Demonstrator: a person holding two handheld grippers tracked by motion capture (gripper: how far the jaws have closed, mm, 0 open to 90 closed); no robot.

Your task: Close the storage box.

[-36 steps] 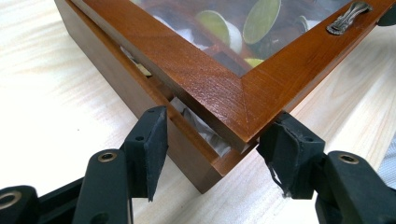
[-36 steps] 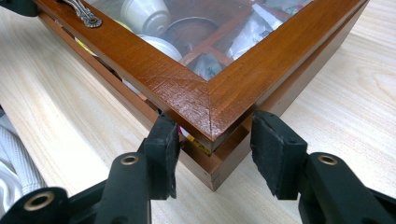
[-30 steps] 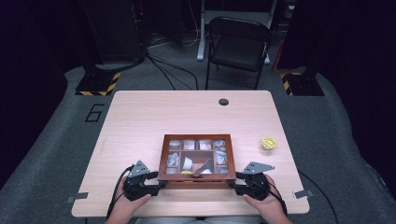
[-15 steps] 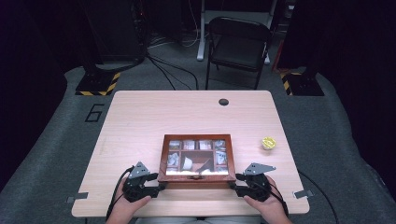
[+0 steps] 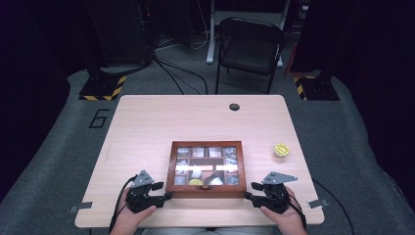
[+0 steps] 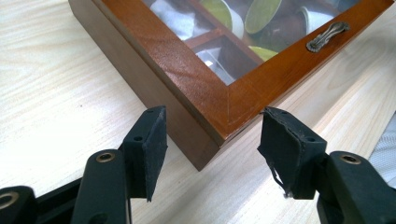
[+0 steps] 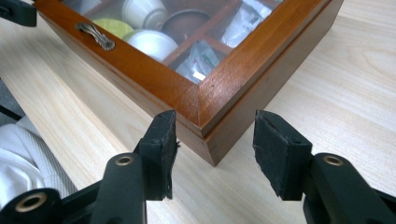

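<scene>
Wooden table (image 5: 147, 127); both hand-held grippers' jaws parted astride box (image 5: 206, 188) near corners.

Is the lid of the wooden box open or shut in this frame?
Shut. The glass-paned lid lies flat on the wooden box, its frame flush with the walls at both near corners, and its metal handle is untouched.

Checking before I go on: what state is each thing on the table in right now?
Wooden box: glass lid shut, flat on the table.
Left gripper: jaws just opened, astride the box's near left corner, pads off it.
Right gripper: jaws just opened, astride the near right corner, pads clear.
Yellow cup: alone on the table, untouched.
</scene>
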